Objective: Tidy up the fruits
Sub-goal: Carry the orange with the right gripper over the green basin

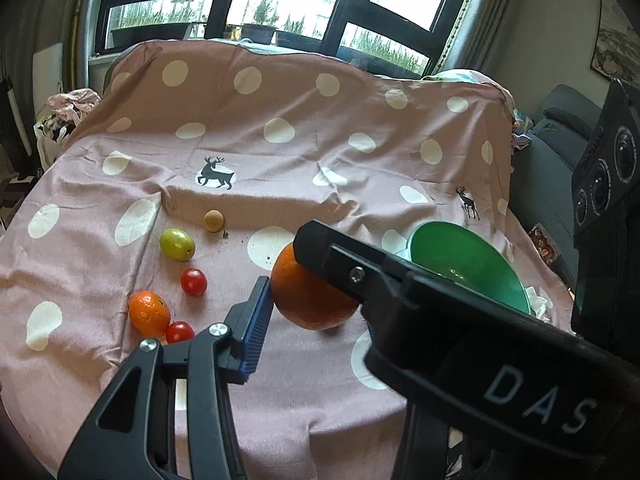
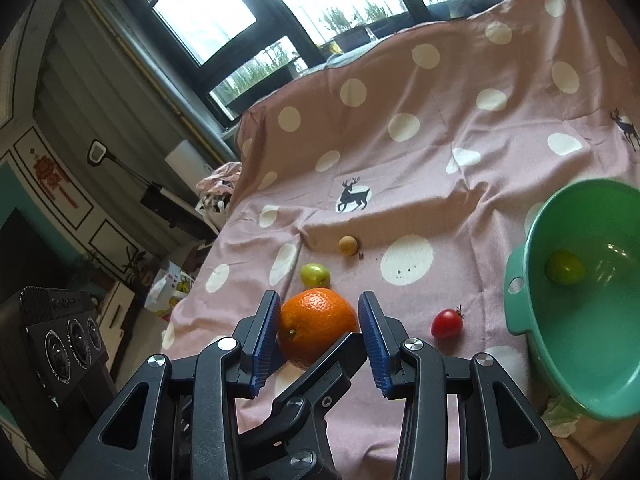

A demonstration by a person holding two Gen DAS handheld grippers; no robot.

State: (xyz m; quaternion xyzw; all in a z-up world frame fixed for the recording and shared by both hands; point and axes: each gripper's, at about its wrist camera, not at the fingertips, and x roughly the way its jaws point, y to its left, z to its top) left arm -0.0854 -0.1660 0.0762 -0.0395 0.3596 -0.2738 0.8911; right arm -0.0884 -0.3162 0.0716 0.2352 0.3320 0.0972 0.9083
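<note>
The right tongs (image 2: 318, 320) are clenched on the orange (image 2: 316, 316): one blue pad presses it at 9 o'clock, the other at 3 o'clock, and the orange hangs a little above the pink dotted cloth (image 2: 440, 140) that covers the counter. One black finger of the left tongs (image 1: 308, 300) crosses between them and touches the orange at 5 o'clock. In the left wrist view, the left pad lies against the orange at 9 o'clock, but the other finger is hidden behind the right tongs, so I cannot tell if the left tongs are clenched.

Near the orange, at 3 o'clock, a tomato (image 2: 447, 323) lies on the cloth. Farther at 3 o'clock stands the green bowl (image 2: 580, 340), with one green fruit (image 2: 564, 266) inside. At 9 o'clock of the orange are a mandarin (image 1: 149, 312) and two more tomatoes (image 1: 193, 281). Beyond the orange, at 12 o'clock, lie a green plum (image 2: 315, 275) and then a small brown fruit (image 2: 348, 245).
</note>
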